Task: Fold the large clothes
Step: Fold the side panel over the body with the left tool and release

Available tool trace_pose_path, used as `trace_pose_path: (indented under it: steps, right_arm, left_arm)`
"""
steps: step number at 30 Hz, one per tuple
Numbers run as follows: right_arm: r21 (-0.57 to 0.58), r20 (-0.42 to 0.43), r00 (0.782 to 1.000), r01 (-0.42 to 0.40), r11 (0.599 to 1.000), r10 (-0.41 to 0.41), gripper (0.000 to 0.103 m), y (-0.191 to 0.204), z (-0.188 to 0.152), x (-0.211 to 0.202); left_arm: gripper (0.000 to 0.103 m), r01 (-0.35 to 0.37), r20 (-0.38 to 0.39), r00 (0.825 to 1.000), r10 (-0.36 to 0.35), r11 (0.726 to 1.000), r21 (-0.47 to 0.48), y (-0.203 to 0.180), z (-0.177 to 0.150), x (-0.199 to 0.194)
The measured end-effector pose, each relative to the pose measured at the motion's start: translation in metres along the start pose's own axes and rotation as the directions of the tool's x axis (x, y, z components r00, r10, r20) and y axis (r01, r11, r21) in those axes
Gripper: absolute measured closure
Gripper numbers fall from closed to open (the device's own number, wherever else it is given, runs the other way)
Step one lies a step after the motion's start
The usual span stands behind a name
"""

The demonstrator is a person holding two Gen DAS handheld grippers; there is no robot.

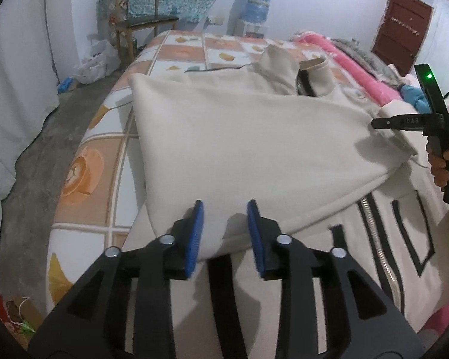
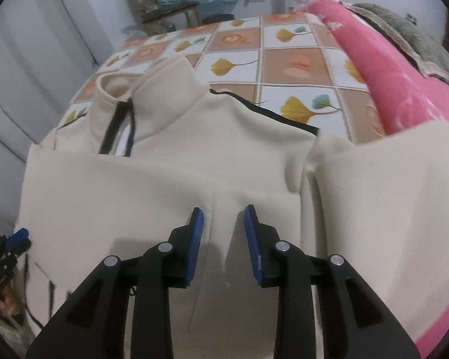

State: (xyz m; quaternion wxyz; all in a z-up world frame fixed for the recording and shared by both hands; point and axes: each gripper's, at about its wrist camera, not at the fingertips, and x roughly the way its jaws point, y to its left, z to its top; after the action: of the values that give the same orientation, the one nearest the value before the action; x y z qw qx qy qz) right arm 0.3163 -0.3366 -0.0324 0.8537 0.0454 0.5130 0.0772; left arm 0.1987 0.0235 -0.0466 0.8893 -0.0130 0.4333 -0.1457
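Note:
A large cream zip-up jacket (image 1: 248,137) with black trim lies on the bed; one side is folded over across its front. My left gripper (image 1: 226,209) is open just above the folded edge, holding nothing. My right gripper (image 2: 223,214) is open over the jacket (image 2: 170,179), near a crease below the collar (image 2: 161,95). The right gripper also shows in the left wrist view (image 1: 377,124) at the right edge of the folded part. The left gripper shows in the right wrist view (image 2: 19,236) at the far left.
The bed has a tiled orange and white sheet (image 1: 104,179). A pink blanket (image 2: 398,80) and grey cloth lie along the right side. A wooden chair (image 1: 146,21), a water dispenser (image 1: 256,9), plastic bags on the floor (image 1: 95,62) and a brown door (image 1: 402,30) stand beyond.

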Motion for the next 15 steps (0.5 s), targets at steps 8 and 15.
trace_pose_path:
  steps: [8,15]
  right_arm:
    - [-0.167,-0.031,0.994,0.095,0.981,-0.101,0.058,0.024,-0.054,-0.004]
    - [-0.188,0.026,0.989,0.149,0.971,-0.147,0.047,0.038,-0.071,-0.023]
  left_arm:
    - [0.051,-0.037,0.006,0.999,0.037,0.999,0.039,-0.007,-0.013,0.001]
    - [0.035,-0.072,0.01,0.997,0.072,0.996,0.047,-0.017,-0.013,0.001]
